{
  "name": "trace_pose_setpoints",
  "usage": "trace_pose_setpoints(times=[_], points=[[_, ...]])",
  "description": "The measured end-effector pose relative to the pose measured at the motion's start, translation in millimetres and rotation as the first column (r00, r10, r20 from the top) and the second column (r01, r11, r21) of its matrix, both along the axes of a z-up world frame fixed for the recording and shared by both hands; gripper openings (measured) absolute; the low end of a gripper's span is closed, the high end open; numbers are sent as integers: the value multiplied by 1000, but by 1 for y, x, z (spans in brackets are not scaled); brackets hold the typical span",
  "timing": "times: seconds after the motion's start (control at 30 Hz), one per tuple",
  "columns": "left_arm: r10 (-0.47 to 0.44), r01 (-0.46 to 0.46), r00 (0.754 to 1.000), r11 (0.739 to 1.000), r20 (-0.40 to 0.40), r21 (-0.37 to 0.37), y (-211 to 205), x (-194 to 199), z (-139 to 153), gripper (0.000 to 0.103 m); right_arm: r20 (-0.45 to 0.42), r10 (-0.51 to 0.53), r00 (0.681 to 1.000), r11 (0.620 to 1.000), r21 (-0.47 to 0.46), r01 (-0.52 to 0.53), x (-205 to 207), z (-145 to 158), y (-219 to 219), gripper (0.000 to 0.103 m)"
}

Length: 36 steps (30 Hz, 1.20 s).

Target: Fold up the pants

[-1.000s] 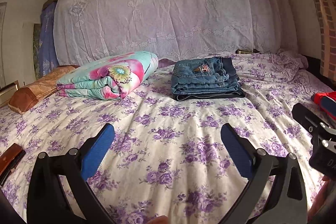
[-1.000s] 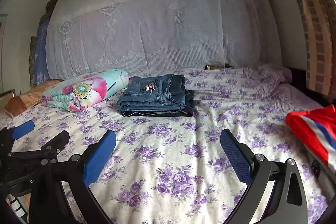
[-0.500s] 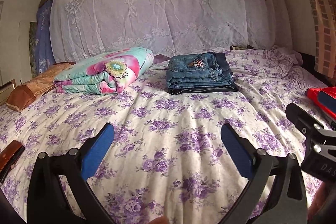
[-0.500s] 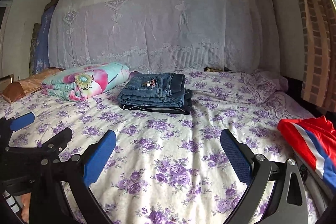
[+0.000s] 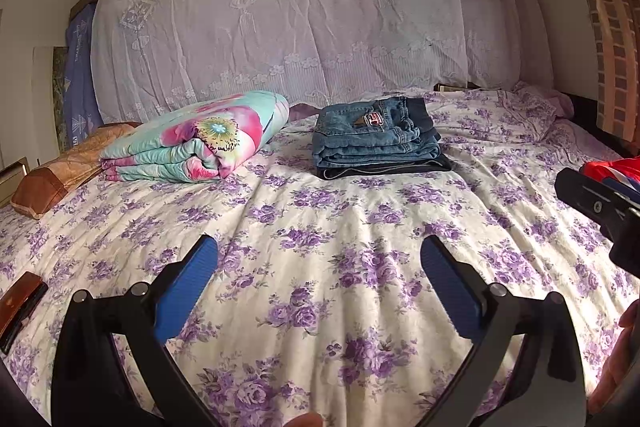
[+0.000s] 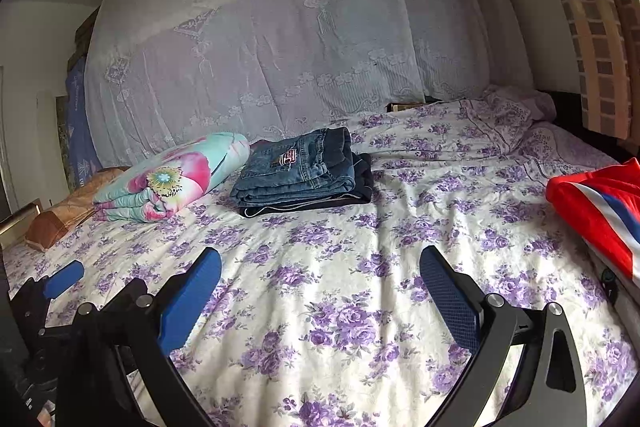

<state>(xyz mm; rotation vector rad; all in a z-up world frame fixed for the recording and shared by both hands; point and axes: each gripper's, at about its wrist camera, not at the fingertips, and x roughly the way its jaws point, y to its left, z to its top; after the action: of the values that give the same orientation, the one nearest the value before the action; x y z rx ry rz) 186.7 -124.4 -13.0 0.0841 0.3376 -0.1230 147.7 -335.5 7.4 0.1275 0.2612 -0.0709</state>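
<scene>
A stack of folded blue jeans lies at the far middle of the bed, on a dark folded garment; it also shows in the right wrist view. A red garment with white and blue stripes lies at the bed's right edge; a bit of it shows in the left wrist view. My left gripper is open and empty above the floral sheet, well short of the jeans. My right gripper is open and empty, also over bare sheet. Each gripper shows at the edge of the other's view.
A rolled floral quilt lies left of the jeans, with a brown pillow further left. A brown wallet-like object lies at the near left. A lace cloth covers the back. The purple-flowered sheet spans the bed.
Both views shift slightly; the right wrist view has tilted and the jeans sit a little lower in both. Both grippers stay open and empty.
</scene>
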Motion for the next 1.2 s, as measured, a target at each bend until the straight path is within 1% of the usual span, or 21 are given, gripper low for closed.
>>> trace_pose_setpoints(times=[0.27, 0.43, 1.2], points=[[-3, 3, 1000, 1000, -8, 2, -1, 2, -1, 99, 20, 17, 1000, 996, -86, -16, -5, 3, 17, 100], [-9, 9, 1000, 1000, -6, 9, -3, 2, -1, 99, 30, 17, 999, 993, -120, -13, -7, 4, 22, 100], [-15, 15, 1000, 1000, -1, 10, -6, 0, -1, 99, 22, 14, 1000, 993, -115, -11, -6, 4, 22, 100]])
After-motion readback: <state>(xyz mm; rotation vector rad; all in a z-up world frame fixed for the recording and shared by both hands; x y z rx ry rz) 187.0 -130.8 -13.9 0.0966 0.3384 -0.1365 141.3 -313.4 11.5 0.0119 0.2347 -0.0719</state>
